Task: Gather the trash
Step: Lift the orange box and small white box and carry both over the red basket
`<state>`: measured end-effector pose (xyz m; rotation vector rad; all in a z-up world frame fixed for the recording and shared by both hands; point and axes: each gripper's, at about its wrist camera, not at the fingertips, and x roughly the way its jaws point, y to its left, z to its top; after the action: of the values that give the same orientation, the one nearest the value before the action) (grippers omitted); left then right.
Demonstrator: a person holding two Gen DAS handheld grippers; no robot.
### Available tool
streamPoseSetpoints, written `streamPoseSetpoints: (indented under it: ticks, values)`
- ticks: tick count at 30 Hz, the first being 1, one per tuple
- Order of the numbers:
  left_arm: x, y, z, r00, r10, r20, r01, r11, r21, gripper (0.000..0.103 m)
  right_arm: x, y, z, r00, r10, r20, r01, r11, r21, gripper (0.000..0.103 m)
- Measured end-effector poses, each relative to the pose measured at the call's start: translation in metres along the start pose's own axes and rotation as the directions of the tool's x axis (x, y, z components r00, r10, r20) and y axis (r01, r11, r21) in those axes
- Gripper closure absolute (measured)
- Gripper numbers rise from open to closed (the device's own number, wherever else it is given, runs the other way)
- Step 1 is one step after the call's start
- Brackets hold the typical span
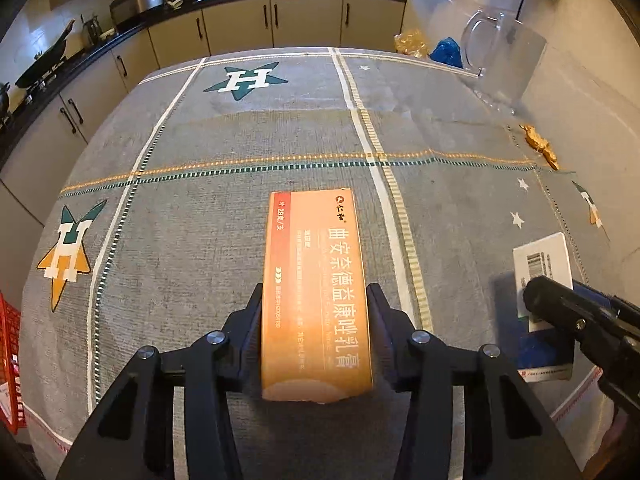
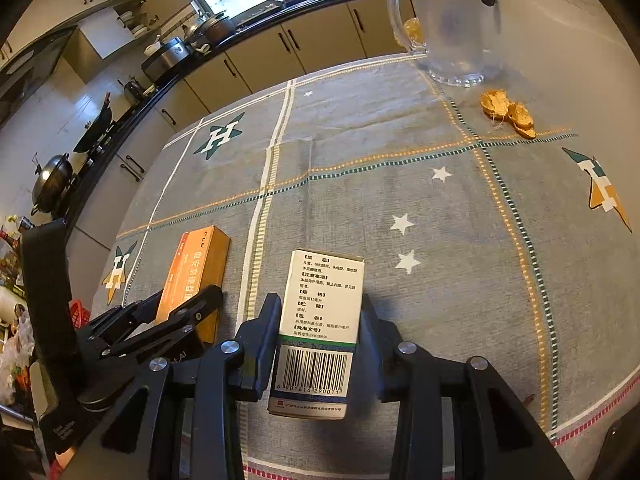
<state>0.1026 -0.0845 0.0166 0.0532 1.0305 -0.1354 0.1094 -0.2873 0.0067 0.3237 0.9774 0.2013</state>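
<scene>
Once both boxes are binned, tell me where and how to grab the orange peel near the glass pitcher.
The orange peel lies flat and low on the tablecloth, in two lumpy pieces joined at a narrow middle. Come from straight above with open tongs and pinch across that narrow middle, its thinnest span. The glass pitcher stands just behind it, so approach from the near side.

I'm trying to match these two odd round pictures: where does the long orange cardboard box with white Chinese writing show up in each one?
Left wrist view: the long orange cardboard box sits bottom centre, gripped between the left claw's fingers.
Right wrist view: it is at lower left, gripped by the left claw, beside the white barcode box.
Shared landmark: the clear glass jug at the table's far right.
</scene>
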Motion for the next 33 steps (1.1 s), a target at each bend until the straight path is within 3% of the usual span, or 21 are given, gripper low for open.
streamPoseSetpoints:
  ticks: [12, 33]
  values:
    - [-0.028, 0.029, -0.031, 0.999, -0.007, 0.054, 0.008, 1.0, -0.017, 0.057, 0.002, 0.03, -0.021, 1.0, 0.019, 0.016, -0.018, 0.998, -0.056, 0.062]
    - [-0.087, 0.071, -0.073, 0.98, 0.052, 0.191, -0.042, 0.998, -0.055, 0.058, 0.0, 0.092, -0.051, 0.999, 0.047, 0.01, -0.044, 0.983, -0.18, 0.062]
